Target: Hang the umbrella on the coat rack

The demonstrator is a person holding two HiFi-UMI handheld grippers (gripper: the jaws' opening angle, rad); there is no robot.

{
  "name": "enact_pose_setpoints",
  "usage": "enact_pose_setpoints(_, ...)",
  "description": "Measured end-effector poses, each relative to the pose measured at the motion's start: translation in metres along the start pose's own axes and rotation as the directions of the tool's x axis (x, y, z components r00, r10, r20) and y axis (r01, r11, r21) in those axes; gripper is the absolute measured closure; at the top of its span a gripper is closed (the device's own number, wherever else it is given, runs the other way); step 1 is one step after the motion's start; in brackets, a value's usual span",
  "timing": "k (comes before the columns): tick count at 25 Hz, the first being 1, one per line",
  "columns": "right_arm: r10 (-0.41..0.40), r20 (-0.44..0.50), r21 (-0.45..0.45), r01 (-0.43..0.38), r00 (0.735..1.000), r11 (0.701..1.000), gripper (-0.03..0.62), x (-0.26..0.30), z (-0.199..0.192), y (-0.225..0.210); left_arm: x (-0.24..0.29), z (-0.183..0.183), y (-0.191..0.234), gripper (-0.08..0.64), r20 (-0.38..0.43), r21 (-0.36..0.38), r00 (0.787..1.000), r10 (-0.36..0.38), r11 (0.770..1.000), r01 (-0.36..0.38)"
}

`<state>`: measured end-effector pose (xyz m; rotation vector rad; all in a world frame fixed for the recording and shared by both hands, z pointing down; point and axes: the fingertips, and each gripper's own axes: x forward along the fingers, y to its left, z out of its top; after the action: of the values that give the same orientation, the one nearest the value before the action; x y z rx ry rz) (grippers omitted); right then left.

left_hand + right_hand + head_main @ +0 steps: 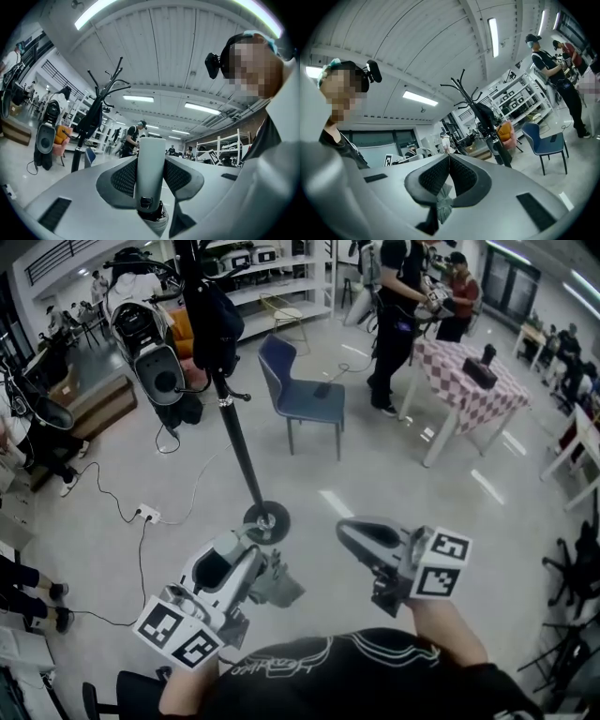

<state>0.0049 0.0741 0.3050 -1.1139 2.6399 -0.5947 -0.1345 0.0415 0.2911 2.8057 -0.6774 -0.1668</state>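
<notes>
In the head view we hold the left gripper (255,570) and the right gripper (347,531) low and near, apart from each other. The grey umbrella (281,589) is bunched at the left one's tip, though its grip is hard to make out from here. The coat rack (234,442) stands farther off, its top cut by the frame edge, with a dark bag (216,324) hanging on it. A blue chair (302,390) sits to its right and a power strip (147,515) lies on the floor to its left. In the left gripper view the fingers (124,176) are clamped on the umbrella's pale handle (151,164), and the rack rises at far left. In the right gripper view the fingers (433,176) meet at their tips, with a scrap of grey cloth (443,206) pinched near their base. We cannot tell what the cloth belongs to.
</notes>
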Motion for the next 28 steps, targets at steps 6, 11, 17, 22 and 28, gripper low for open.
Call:
enact_pose_setpoints(6,-0.012,0.004,0.022,0.011,1.000,1.000,0.578,0.026,0.006,-0.036,0.023,0.002,0.040,0.403,-0.009,0.004,1.000,0.016,1.000,-0.016)
enact_pose_setpoints(11,-0.012,0.008,0.035,0.011,1.000,0.999,0.578,0.034,0.006,-0.059,0.039,-0.003,0.061,0.403,-0.011,-0.013,1.000,0.023,1.000,-0.023)
enact_pose_setpoints(17,0.050,-0.018,0.058,-0.049,0.999,0.997,0.578,0.052,0.015,-0.089,0.061,-0.006,0.079,0.403,-0.016,-0.047,0.998,0.057,0.997,-0.057)
enact_pose_setpoints(22,0.128,-0.046,0.078,-0.124,0.991,0.989,0.578,0.078,0.034,-0.118,0.082,-0.005,0.093,0.403,-0.037,-0.037,0.995,0.094,0.995,-0.096)
enact_pose_setpoints(28,0.218,-0.092,0.132,-0.206,0.971,0.970,0.578,0.098,0.048,-0.174,0.129,-0.009,0.117,0.403,-0.040,-0.033,0.986,0.164,0.986,-0.166)
